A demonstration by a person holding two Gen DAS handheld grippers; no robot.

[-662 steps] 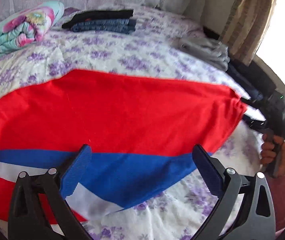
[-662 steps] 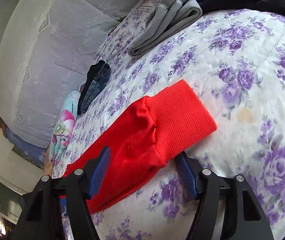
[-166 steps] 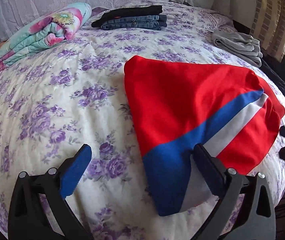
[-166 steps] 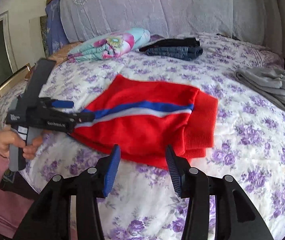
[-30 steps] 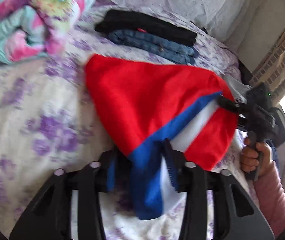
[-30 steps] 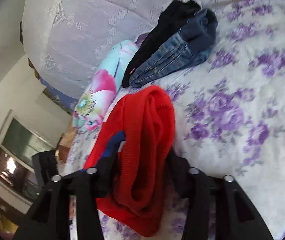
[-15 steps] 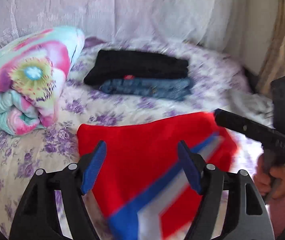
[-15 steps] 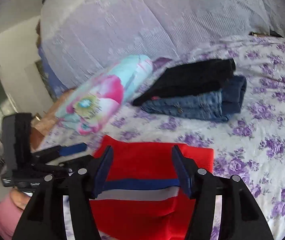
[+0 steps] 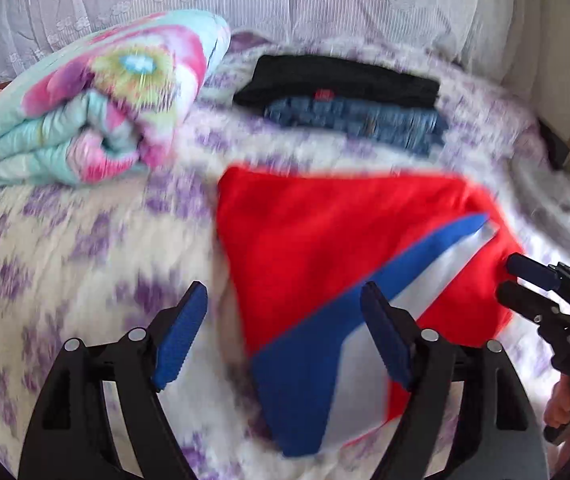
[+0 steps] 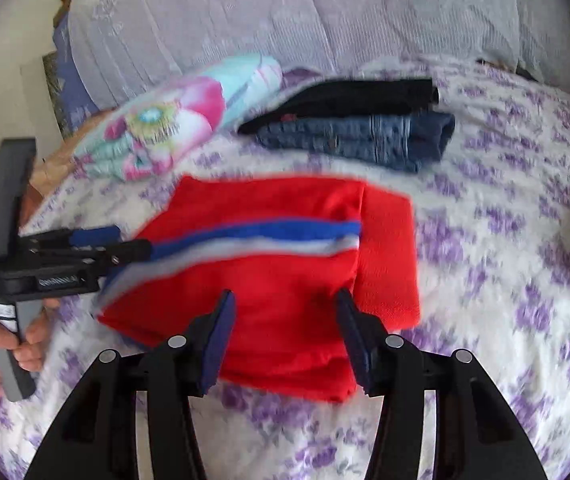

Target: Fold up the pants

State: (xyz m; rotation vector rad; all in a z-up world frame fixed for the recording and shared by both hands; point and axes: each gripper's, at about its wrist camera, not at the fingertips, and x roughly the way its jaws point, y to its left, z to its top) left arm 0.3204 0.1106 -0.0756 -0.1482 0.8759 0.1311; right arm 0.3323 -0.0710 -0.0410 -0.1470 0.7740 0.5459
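Folding appears essentially complete: the red fleece pants with a blue-and-white side stripe (image 10: 285,264) lie as a compact, layered rectangle on the bed with the white, purple-flowered cover (image 10: 505,280), stripe uppermost and the ribbed band showing at one end. In my judgement, only a final smoothing or a transfer to the stack of folded dark and denim garments (image 10: 365,128) beyond could remain. The left tongs (image 9: 283,336) are spread and opening, poised at the near corner of the bundle with the striped end ahead of and between the pads, neither pad pressing it. The right tongs (image 10: 287,334) stand partly spread and closing, above the near edge of the pants; cloth shows between the pads, but no pinch is evident. A rolled floral quilt (image 9: 97,96) lies well beyond the left tongs.
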